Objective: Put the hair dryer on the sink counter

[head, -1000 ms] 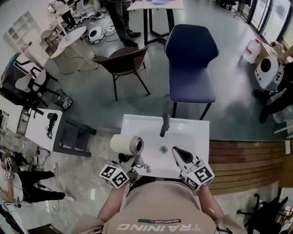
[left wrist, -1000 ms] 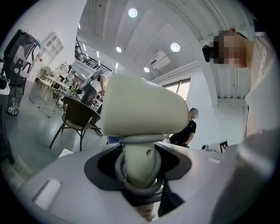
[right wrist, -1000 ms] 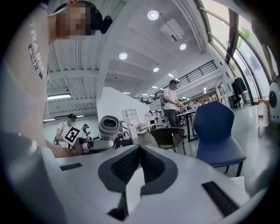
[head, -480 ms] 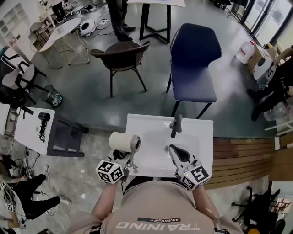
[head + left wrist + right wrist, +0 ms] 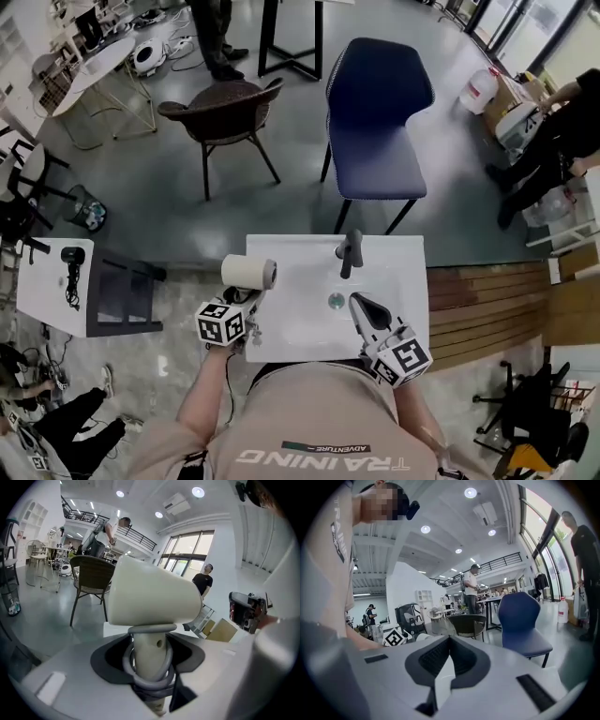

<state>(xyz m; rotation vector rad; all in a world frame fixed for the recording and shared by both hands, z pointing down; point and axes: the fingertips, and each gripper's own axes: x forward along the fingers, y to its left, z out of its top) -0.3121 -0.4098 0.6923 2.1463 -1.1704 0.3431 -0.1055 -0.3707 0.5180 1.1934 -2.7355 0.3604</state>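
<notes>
Our left gripper [image 5: 149, 665] clamps the handle of the cream hair dryer [image 5: 152, 599]. The grey cord [image 5: 151, 680] loops round the handle between the jaws, and the barrel stands at 12 o'clock above them. From the head view the dryer is at the sink counter's [image 5: 398, 258] left edge, at 9 o'clock from the faucet [image 5: 349, 251]. Our right gripper [image 5: 364, 307] is closed on nothing.

Two grippers, left gripper [image 5: 247, 302] and right gripper [image 5: 360, 304], two hair dryers, cream hair dryer [image 5: 248, 273] in the left gripper, what looks like a black hair dryer [image 5: 69, 257] well to its left, one faucet [image 5: 349, 251] just ahead, two chairs beyond, brown chair [image 5: 223, 105], blue chair [image 5: 375, 108]
</notes>
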